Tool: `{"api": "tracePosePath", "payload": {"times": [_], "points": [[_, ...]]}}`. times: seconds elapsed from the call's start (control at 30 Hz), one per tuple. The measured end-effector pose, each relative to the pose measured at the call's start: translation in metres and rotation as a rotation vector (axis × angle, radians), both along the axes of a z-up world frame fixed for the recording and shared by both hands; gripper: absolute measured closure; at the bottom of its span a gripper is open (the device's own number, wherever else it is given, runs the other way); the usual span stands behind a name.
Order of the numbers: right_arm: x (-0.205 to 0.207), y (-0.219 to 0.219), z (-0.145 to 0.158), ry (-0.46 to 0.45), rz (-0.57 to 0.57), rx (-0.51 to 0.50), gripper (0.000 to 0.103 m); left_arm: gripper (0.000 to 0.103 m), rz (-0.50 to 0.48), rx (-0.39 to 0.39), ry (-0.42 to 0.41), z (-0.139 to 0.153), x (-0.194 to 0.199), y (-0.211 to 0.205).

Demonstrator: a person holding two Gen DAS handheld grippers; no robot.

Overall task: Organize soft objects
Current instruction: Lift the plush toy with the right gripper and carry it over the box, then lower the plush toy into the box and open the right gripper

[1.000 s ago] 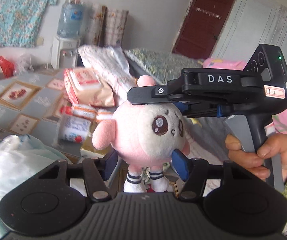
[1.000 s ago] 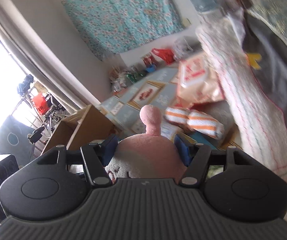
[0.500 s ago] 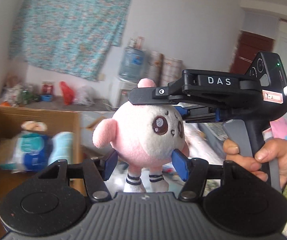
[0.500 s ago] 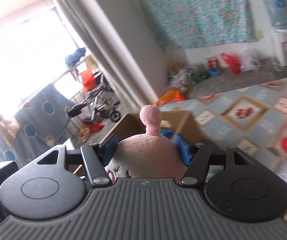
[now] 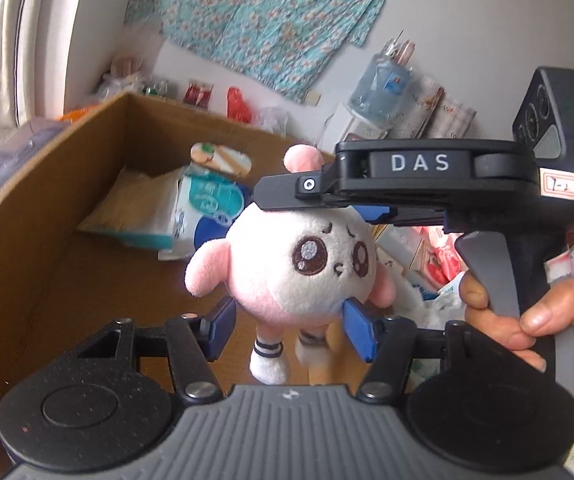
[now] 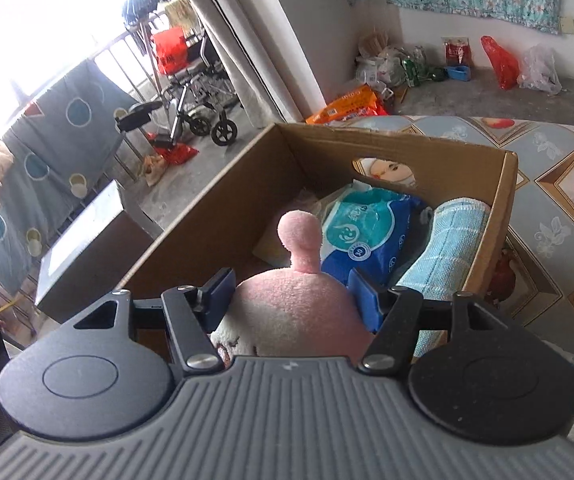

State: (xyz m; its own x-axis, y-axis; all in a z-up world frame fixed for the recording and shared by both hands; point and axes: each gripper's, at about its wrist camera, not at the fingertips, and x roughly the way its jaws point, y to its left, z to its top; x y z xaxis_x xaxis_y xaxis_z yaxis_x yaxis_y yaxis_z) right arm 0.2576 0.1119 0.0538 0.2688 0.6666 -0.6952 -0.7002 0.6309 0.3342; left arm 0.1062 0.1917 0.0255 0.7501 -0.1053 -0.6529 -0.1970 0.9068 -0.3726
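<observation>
**Left wrist view: pink plush held by both claws over the cardboard box**

Left wrist view: the left claw has its blue pads pressed against the lower sides of a round pink-and-white plush toy, whose striped-sock legs dangle below. The right claw reaches in from the right, gripped by a hand, and clamps the top of the toy's head beneath its pink knob. The toy hangs in the air beside an open cardboard box, which contains a pack of wipes.

Right wrist view: the right claw pinches the toy's pink crown between both pads, the knob sticking up ahead. Just beyond lies the cardboard box on a patterned tabletop. Inside sit a blue wipes pack and a rolled light-blue towel against the right wall.
</observation>
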Motion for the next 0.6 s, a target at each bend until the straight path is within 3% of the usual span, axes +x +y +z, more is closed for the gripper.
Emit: {"api": "tracePosePath", "payload": {"times": [0.13,0.37,0.6], "points": [[-0.002,0.014,-0.011,-0.040,0.030,-0.105,0.041,0.042,-0.027,-0.016,0.055,-0.016,0.012,0.003],[-0.002,0.026,-0.016,-0.116,0.095,-0.247,0.039,0.045,-0.095,0.080,0.111,-0.021,0.020,-0.015],[0.008,0.021,-0.018,-0.150,0.078,-0.256,0.038,0.044,-0.108,0.052,0.139,-0.025,0.025,-0.014]]}}
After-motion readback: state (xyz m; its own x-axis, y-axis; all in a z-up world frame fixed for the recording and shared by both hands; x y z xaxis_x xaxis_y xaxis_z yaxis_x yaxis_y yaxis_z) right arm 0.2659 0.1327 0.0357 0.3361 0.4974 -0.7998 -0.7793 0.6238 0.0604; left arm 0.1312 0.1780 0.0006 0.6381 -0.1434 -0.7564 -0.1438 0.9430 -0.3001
